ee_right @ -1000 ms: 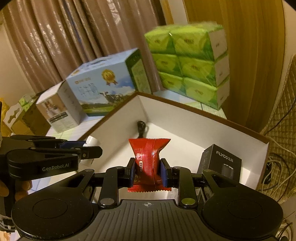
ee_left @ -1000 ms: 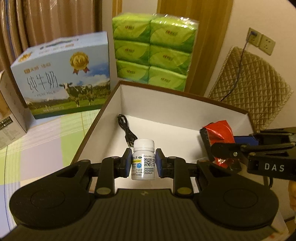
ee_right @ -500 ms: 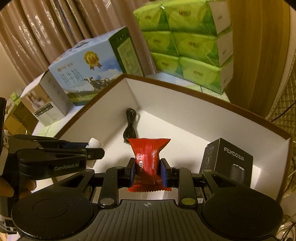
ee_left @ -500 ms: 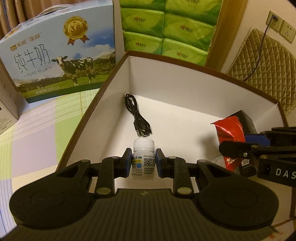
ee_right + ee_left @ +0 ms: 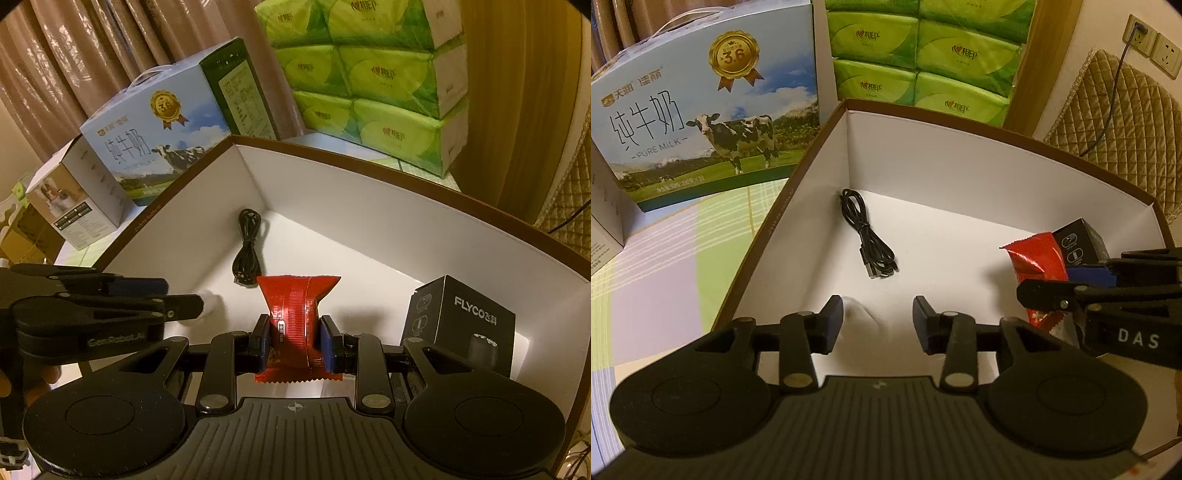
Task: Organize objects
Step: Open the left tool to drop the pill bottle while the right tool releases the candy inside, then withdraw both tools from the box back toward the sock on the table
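Observation:
My left gripper (image 5: 878,317) stands open over the near left part of a white box with a brown rim (image 5: 960,122). A blurred white pill bottle (image 5: 860,321) shows just below and between its fingers, free of them; the right wrist view has it as a white blur (image 5: 208,302) by the left gripper's tips. My right gripper (image 5: 295,343) is shut on a red snack packet (image 5: 295,314), held upright above the box floor. A coiled black cable (image 5: 868,236) lies in the far left corner. A black FLYCO carton (image 5: 461,325) stands at the right.
A blue milk carton (image 5: 701,110) stands left of the box on a checked cloth (image 5: 665,266). Green tissue packs (image 5: 923,55) are stacked behind it. Smaller cartons (image 5: 74,206) sit further left. A quilted cushion (image 5: 1108,118) and a wall socket (image 5: 1152,48) are at the right.
My left gripper has opened and let go of the white pill bottle, which now drops blurred below the fingers. Both grippers came lower and closer into the box. The right still holds the packet.

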Demonstrator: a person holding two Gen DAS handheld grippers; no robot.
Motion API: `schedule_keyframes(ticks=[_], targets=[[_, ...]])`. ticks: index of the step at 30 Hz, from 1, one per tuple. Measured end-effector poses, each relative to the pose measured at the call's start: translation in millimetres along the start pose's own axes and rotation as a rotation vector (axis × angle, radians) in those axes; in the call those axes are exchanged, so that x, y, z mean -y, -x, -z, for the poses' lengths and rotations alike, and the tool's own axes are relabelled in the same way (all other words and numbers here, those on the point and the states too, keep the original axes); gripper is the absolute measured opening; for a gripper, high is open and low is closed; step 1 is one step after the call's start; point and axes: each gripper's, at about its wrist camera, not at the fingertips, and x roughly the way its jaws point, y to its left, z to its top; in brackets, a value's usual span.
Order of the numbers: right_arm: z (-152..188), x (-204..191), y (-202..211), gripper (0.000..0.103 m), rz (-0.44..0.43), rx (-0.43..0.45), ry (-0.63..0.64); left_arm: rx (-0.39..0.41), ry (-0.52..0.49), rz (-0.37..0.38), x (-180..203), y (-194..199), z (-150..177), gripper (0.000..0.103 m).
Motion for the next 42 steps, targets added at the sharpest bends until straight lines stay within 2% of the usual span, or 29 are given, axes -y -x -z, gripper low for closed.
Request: schedule_keyframes(ticks=[4, 9, 11, 15, 17, 26, 32, 42], targets=[[0, 0, -2, 0.025, -0.001, 0.015, -0.009, 0.009, -0.001, -0.002, -2, 3, 2, 0.049], [-3, 2, 1, 0.028, -0.031, 0.046, -0.042, 0.023, 0.005, 0.004, -4, 10, 4, 0.055], [-3, 3, 4, 0.038, -0.030, 0.050, -0.039, 0.027, 0.007, 0.009, -5, 13, 5, 0.057], [0, 3, 12, 0.051, -0.018, 0.056, -0.025, 0.035, 0.012, 0.014, -5, 20, 9, 0.061], [3, 3, 18, 0.062, -0.009, 0.060, -0.019, 0.037, 0.015, 0.019, -5, 24, 11, 0.062], [17, -3, 54, 0.087, 0.001, 0.111, 0.001, 0.074, 0.052, 0.028, -5, 54, 20, 0.068], [32, -7, 84, 0.094, -0.001, 0.152, 0.003, 0.116, 0.088, 0.041, -5, 85, 35, 0.074], [58, -18, 125, 0.096, -0.014, 0.188, -0.026, 0.164, 0.131, 0.075, 0, 133, 66, 0.075]])
